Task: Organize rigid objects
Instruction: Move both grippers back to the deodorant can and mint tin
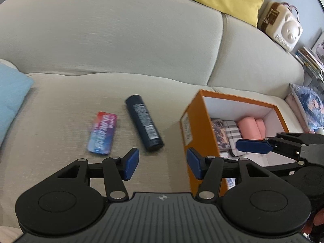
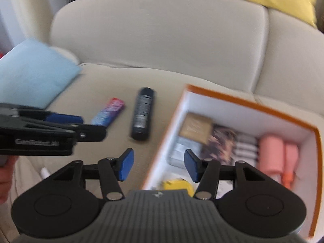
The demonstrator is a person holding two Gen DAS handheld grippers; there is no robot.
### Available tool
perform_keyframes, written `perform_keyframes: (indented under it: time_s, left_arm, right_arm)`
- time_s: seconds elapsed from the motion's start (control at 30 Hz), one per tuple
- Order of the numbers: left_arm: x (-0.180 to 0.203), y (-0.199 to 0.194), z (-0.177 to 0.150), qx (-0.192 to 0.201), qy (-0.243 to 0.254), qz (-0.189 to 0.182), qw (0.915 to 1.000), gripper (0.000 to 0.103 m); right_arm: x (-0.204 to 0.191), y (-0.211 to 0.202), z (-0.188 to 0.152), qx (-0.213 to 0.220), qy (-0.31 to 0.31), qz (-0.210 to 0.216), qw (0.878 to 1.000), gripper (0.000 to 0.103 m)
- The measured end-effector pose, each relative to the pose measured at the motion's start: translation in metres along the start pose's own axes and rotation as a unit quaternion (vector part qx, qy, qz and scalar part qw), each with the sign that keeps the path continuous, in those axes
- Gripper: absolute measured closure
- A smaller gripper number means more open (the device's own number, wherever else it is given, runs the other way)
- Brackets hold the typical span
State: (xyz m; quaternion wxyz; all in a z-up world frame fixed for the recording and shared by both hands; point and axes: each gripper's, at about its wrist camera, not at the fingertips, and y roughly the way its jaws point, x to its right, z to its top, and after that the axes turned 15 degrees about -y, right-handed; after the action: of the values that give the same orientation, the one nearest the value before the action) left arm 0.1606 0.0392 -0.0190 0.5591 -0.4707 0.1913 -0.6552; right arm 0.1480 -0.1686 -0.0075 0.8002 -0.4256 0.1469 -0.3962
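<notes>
One bottle (image 1: 144, 126), one tin (image 1: 102, 135), one box (image 1: 194, 109).

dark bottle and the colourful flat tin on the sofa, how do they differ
The dark cylindrical bottle is round-bodied and near-black with a printed label; the colourful flat rectangular tin is thin, red-to-blue and shorter. The bottle lies nearer the orange box. Both lie flat on the beige sofa seat, ungripped.

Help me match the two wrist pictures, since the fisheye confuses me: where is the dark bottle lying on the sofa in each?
Left wrist: the dark bottle lies centre frame, just left of the orange box.
Right wrist: the bottle lies left of centre, again left of the box.
Shared landmark: the colourful tin on its left.
</notes>
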Motion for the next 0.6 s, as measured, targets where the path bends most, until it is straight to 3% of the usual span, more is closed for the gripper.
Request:
perform_keyframes:
  time_s: [0.23,0.3,0.37,0.6]
  left_arm:
    - [-0.045,0.003,0.009,-0.005,-0.035,-0.020,0.9992,0.040]
    - [-0.058,0.008,0.011,-0.007,-0.050,-0.019,0.9985,0.040]
    - [-0.070,0.012,0.013,-0.008,-0.063,-0.016,0.9978,0.040]
    - [-0.102,0.036,0.020,-0.014,-0.111,-0.012,0.9936,0.040]
  right_arm:
    - [-0.038,0.027,0.032,-0.018,-0.085,0.001,0.996,0.047]
    - [-0.046,0.040,0.039,-0.029,-0.101,-0.002,0.994,0.052]
    - [-0.050,0.054,0.043,-0.045,-0.118,-0.004,0.992,0.056]
    - [-0.055,0.081,0.051,-0.085,-0.156,-0.001,0.984,0.058]
